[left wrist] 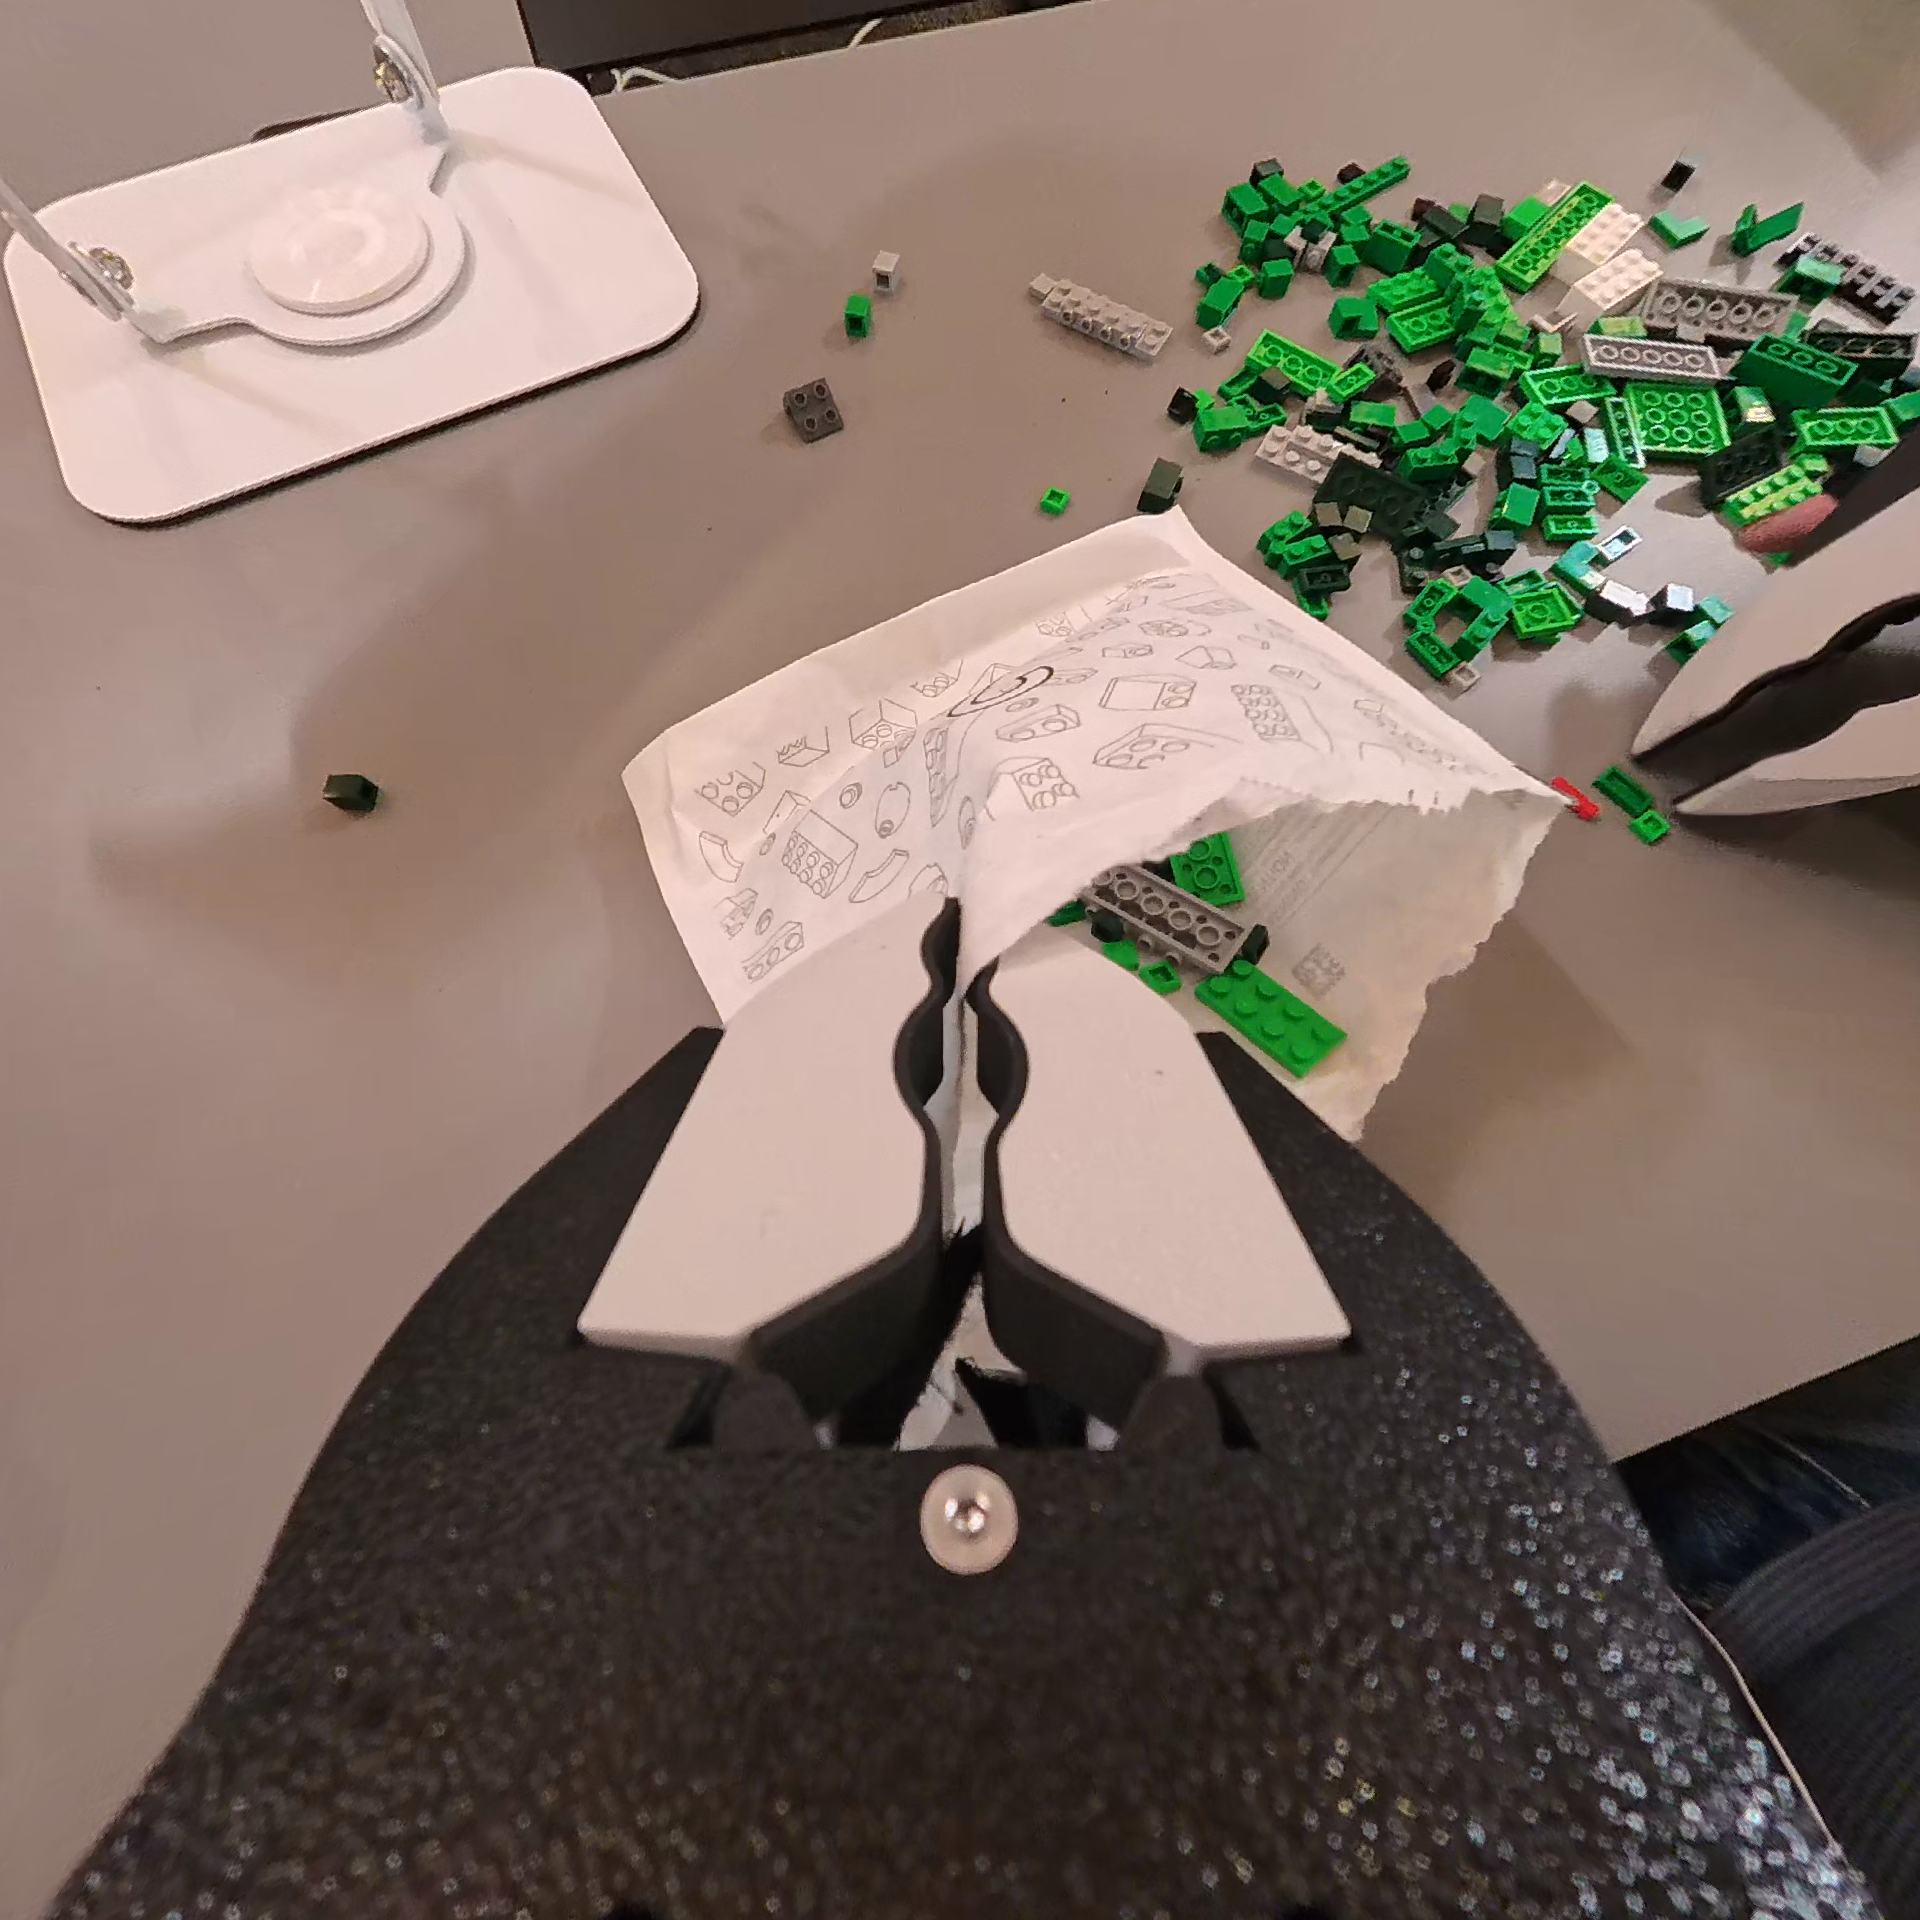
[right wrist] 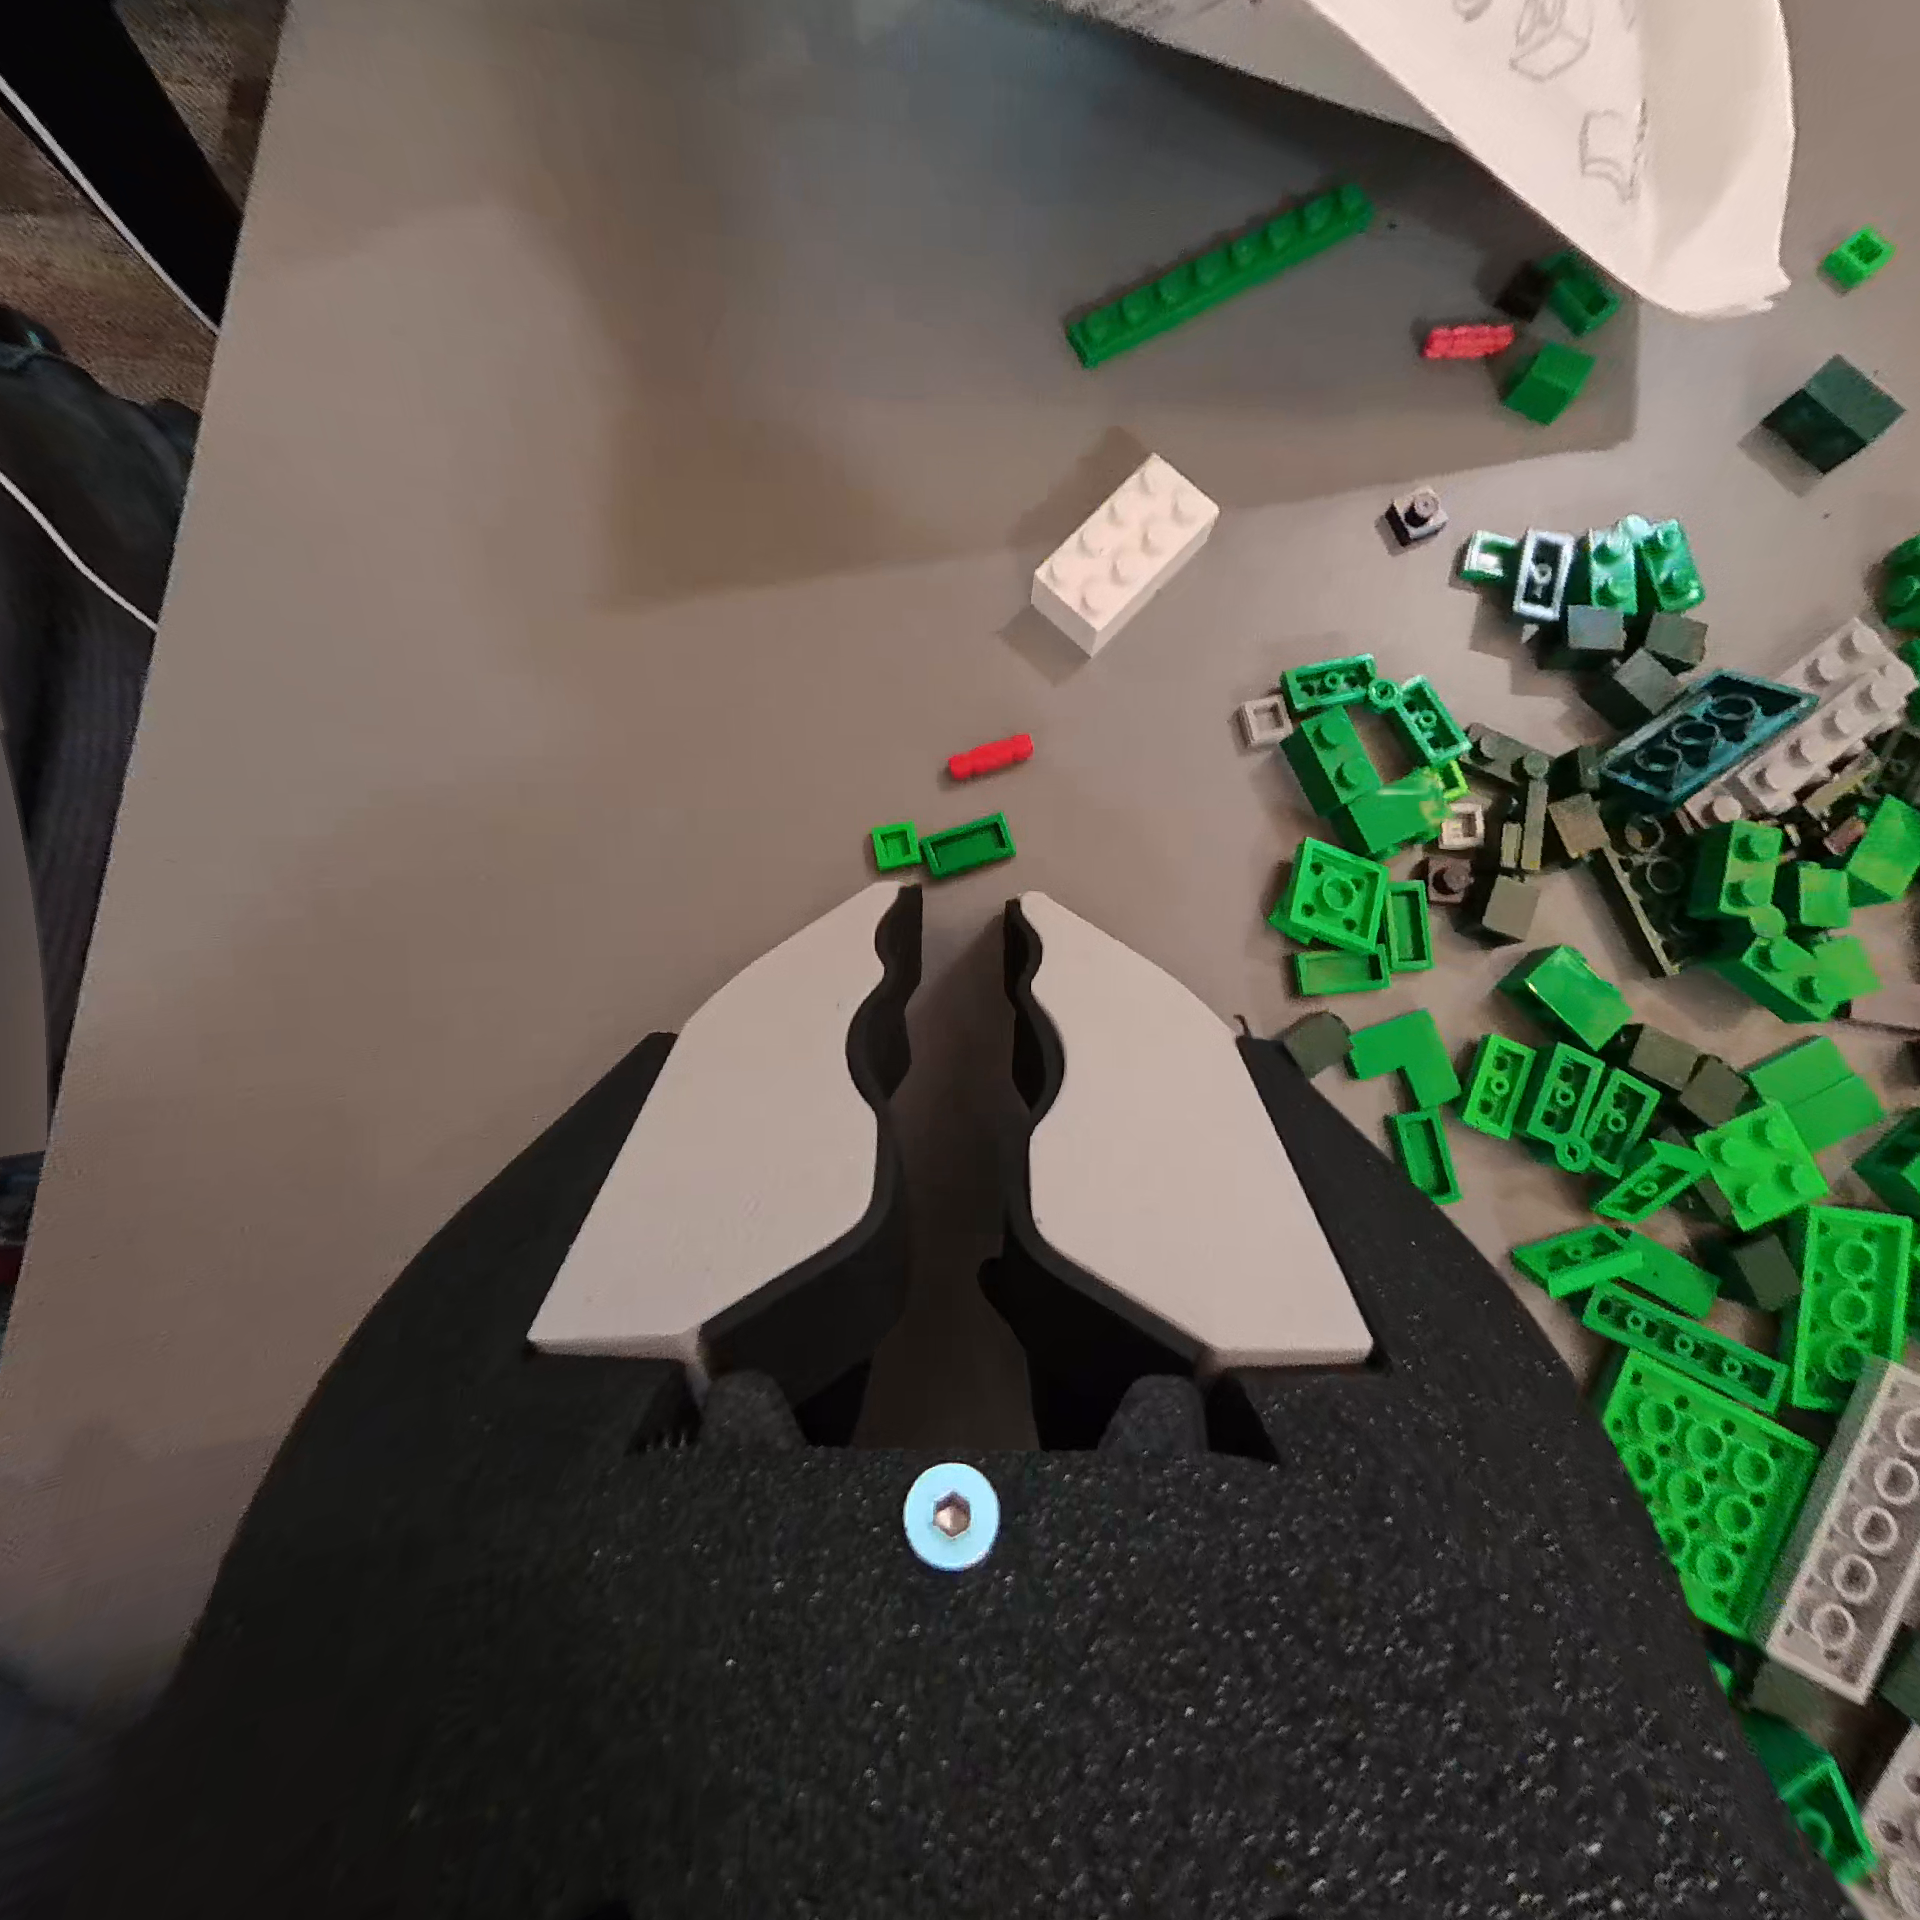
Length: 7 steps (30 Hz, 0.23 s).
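Your left gripper pinches the thin, floppy white printed paper bag at its torn mouth; your right gripper hangs parted, holding nothing, near small green plastic tiles.

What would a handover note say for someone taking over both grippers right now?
Left gripper: shut on the white paper bag, lifted, torn mouth open toward the pile.
Right gripper: open, empty, low over the grey table, tips just short of two small green tiles and a red piece.
Brick pile: spilled on the table beyond the bag.
Inside the bag: a grey plate and a few green bricks remain.
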Available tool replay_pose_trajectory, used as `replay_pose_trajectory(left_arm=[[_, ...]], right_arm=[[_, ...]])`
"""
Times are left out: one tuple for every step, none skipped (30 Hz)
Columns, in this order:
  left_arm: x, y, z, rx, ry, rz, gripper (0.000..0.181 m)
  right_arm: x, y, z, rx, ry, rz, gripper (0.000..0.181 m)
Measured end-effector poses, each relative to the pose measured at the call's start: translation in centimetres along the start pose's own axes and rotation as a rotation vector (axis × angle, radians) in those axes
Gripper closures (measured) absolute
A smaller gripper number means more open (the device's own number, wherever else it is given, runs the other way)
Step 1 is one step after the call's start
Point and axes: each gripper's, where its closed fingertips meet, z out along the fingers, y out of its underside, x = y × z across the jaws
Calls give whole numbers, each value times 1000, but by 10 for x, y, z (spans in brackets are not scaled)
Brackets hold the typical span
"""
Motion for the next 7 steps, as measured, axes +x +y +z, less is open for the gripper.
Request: replay_pose_trajectory(left_arm=[[0,0,0,-1,2,1,181],[1,0,0,-2,3,1,181],[1,0,0,-2,4,2,181],[1,0,1,-2,5,3,181],[2,0,1,-3,6,3,181],[2,0,1,-4,7,4,181],[2,1,1,-5,9,4,181]], right_arm=[[-1,-2,1,0,-10,-1,167],[-2,-3,2,-2,-19,4,166],[-2,-4,3,-4,-20,3,165],[0,-5,4,-3,-13,-7,164],[1,-6,5,-3,-9,-15,163],[1,-7,6,-2,-8,-19,163],[2,-7,6,-1,-6,-23,163]])
